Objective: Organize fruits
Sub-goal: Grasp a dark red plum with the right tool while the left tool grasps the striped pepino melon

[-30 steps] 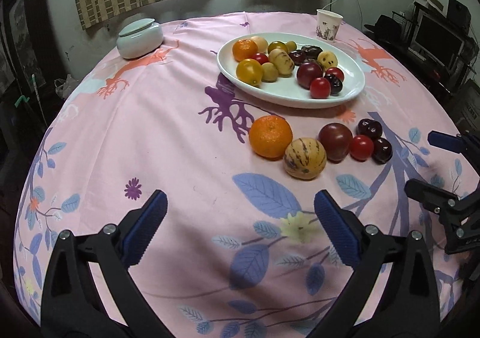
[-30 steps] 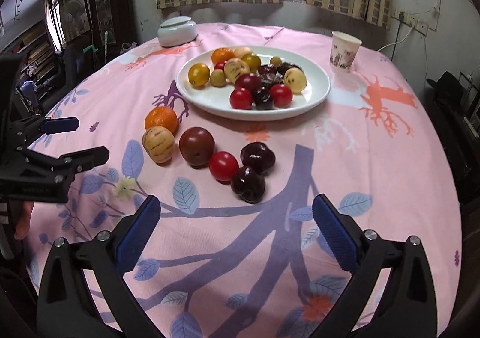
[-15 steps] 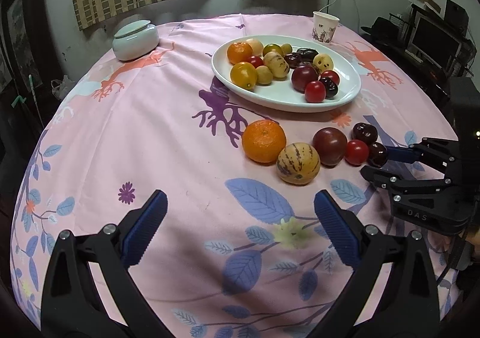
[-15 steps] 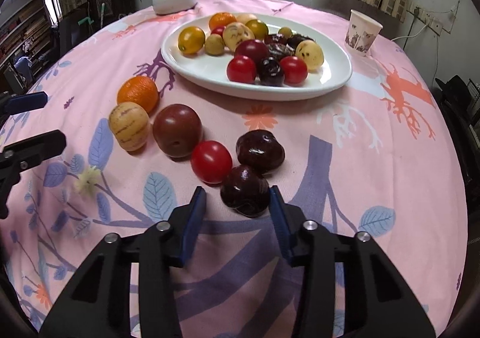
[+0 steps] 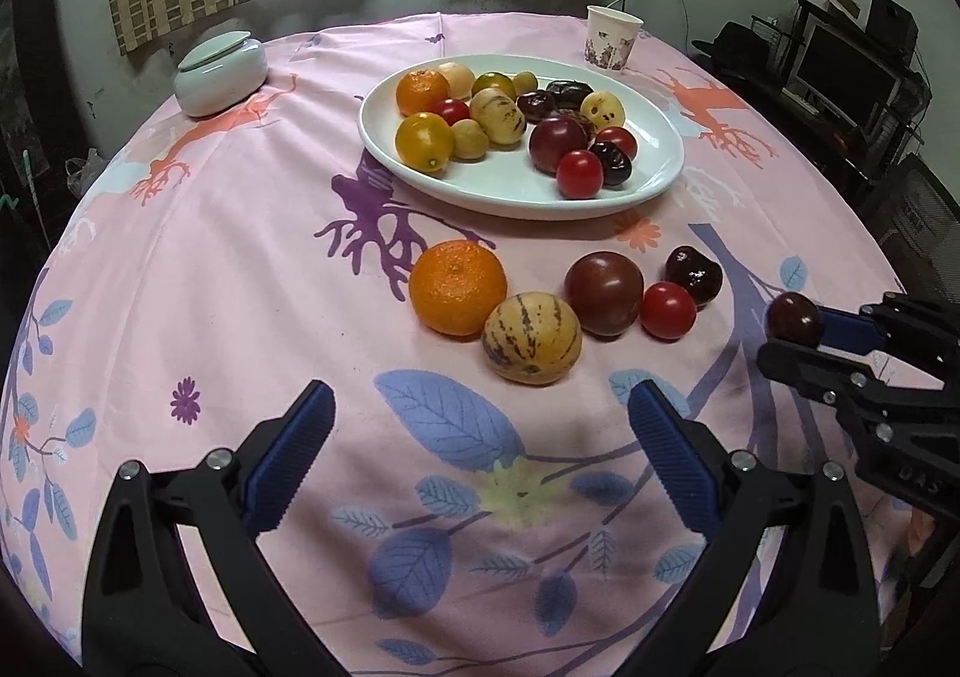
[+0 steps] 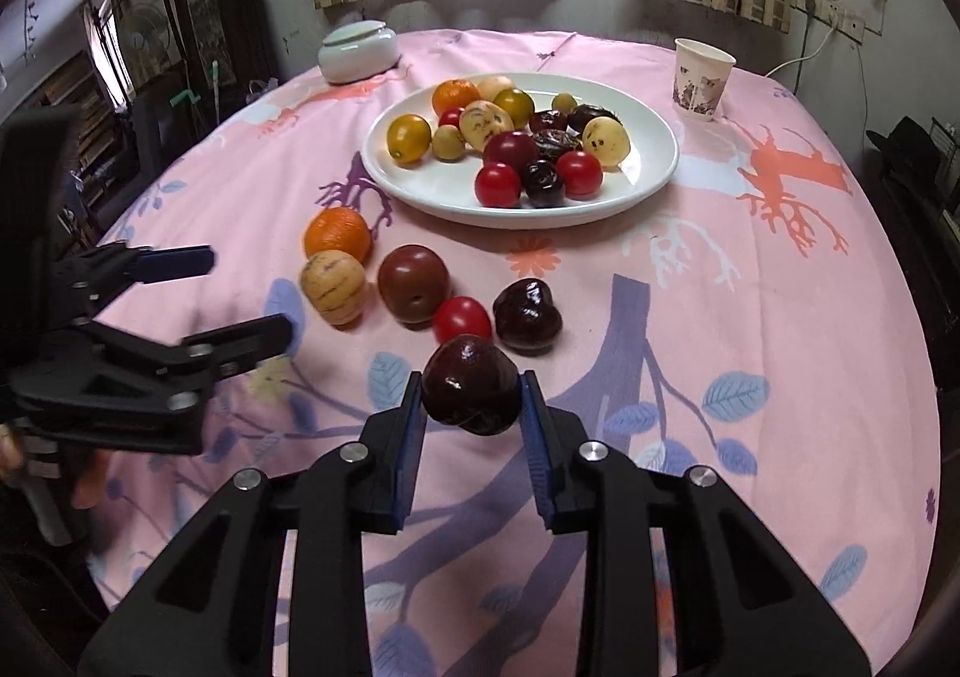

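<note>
Now the right gripper (image 6: 472, 398) pinches a dark plum (image 6: 471, 384) above the tablecloth (image 6: 750, 317); the left gripper (image 5: 480, 458) hangs spread wide, holding nothing.

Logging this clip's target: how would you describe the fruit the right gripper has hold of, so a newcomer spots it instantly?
Start at the white plate of fruit, then come toward the camera past the loose row on the pink tablecloth. The dark maroon fruit sits pinched in the right gripper. Unlike its lookalike dark fruit lying beside the small red tomato, it is held between blue pads.

Black hand-held gripper (image 6: 473, 407), ribbed blue pads (image 5: 672, 455), silver screws, seemingly embossed lettering.
</note>
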Available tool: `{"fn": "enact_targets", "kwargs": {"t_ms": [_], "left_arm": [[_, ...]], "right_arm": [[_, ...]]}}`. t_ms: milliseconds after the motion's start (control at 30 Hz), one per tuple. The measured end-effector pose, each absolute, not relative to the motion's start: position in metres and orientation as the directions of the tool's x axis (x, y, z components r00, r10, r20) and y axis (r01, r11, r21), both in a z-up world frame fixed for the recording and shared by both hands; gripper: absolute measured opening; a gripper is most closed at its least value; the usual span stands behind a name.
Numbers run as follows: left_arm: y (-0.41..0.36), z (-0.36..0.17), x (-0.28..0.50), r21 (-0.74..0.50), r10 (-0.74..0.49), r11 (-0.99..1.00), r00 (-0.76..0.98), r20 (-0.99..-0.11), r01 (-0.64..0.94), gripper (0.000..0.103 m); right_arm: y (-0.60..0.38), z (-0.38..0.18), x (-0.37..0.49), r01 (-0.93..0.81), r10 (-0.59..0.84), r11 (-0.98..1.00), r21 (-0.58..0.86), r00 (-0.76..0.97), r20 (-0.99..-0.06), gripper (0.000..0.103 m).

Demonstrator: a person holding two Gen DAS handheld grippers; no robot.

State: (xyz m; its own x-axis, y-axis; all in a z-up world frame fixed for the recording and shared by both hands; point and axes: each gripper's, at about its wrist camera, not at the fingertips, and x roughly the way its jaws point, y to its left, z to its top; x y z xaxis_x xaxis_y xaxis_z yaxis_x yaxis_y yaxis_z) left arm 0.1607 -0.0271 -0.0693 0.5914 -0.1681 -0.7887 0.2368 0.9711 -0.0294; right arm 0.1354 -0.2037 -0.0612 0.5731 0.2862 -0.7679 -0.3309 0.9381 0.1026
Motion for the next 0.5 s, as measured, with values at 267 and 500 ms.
{"fn": "enact_targets", "kwargs": {"t_ms": [267,500], "left_arm": [[-0.052,-0.084,0.177,-0.008,-0.167,0.962,0.569,-0.805,0.272,0.073],[-0.06,-0.091,0.191,-0.02,-0.176,0.961,0.555,-0.813,0.275,0.042]], "right_arm": [[-0.223,-0.059,0.115,-0.292,0.314,0.942,0.167,0.587,-0.747,0.031],[-0.235,-0.063,0.11,-0.27,0.316,0.944,0.189,0.58,-0.751,0.031]]}}
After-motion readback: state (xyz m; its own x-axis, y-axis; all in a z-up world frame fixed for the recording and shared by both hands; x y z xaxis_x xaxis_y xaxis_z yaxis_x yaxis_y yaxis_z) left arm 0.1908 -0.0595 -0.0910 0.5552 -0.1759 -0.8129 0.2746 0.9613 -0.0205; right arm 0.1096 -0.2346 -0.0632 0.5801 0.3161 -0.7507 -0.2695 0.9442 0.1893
